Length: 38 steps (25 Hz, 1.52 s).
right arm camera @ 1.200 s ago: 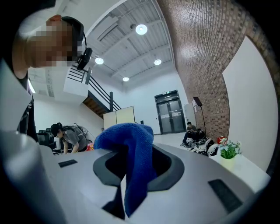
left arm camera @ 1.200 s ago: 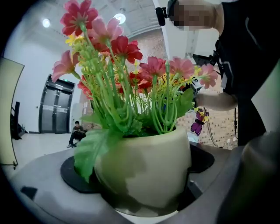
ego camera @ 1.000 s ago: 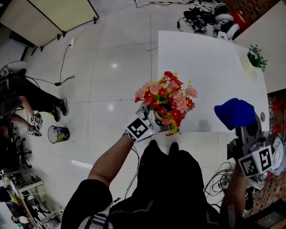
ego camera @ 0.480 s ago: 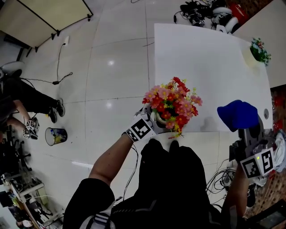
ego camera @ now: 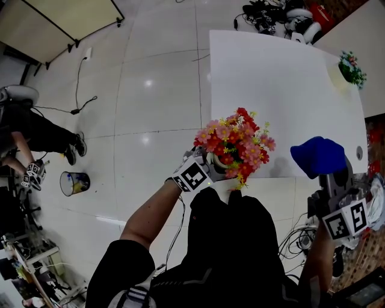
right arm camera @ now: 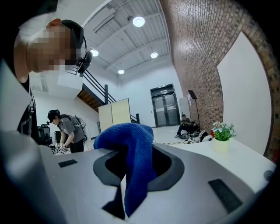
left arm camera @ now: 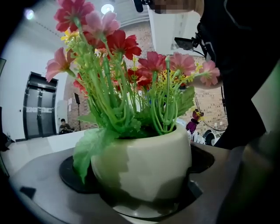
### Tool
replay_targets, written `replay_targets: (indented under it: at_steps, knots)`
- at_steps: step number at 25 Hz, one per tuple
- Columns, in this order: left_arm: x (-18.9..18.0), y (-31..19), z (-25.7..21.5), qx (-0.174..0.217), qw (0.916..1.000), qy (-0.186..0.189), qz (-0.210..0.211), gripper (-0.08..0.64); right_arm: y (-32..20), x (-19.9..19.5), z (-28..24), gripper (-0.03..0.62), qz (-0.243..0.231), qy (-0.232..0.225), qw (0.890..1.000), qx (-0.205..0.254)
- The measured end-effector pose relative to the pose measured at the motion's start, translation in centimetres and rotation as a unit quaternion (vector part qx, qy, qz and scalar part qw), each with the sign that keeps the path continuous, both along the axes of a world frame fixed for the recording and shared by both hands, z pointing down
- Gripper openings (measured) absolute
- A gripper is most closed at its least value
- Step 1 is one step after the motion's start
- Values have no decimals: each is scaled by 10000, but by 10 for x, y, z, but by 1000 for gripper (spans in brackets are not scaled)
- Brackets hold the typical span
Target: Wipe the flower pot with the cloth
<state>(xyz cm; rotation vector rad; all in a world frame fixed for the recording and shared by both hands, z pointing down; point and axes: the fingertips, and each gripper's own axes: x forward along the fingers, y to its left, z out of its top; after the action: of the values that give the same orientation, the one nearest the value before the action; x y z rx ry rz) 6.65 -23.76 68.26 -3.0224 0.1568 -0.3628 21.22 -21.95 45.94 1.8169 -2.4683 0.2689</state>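
Both tools loaded: my left gripper (ego camera: 210,163) clamps the flower pot (left arm camera: 144,166), right gripper (ego camera: 328,173) pinches the cloth (right arm camera: 133,148), held well to the pot-holding gripper's right; wiping looks unstarted.

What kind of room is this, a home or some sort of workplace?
Most likely a workplace, perhaps a lab or recording studio: a high ceiling with round lights, a tall brick wall, and cables and gear heaped on the glossy tiled floor beside a plain white table.
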Motion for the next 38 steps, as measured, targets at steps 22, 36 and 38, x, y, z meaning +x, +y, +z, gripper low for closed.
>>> replay_targets:
  at_steps: [22,36,38]
  knots:
    - [-77,-19,-34,-941,9898,164,-1053,597,2,8,-55,91,331,24,9993,-169]
    - [-72,102,-265,-216,9501,1666,-2628,532,106,23,-137,91,-661,-359,9946,715]
    - [-59,131,-285,-22,9463,1703,-2746,502,126,29,-148,91,-886,-392,9922,786]
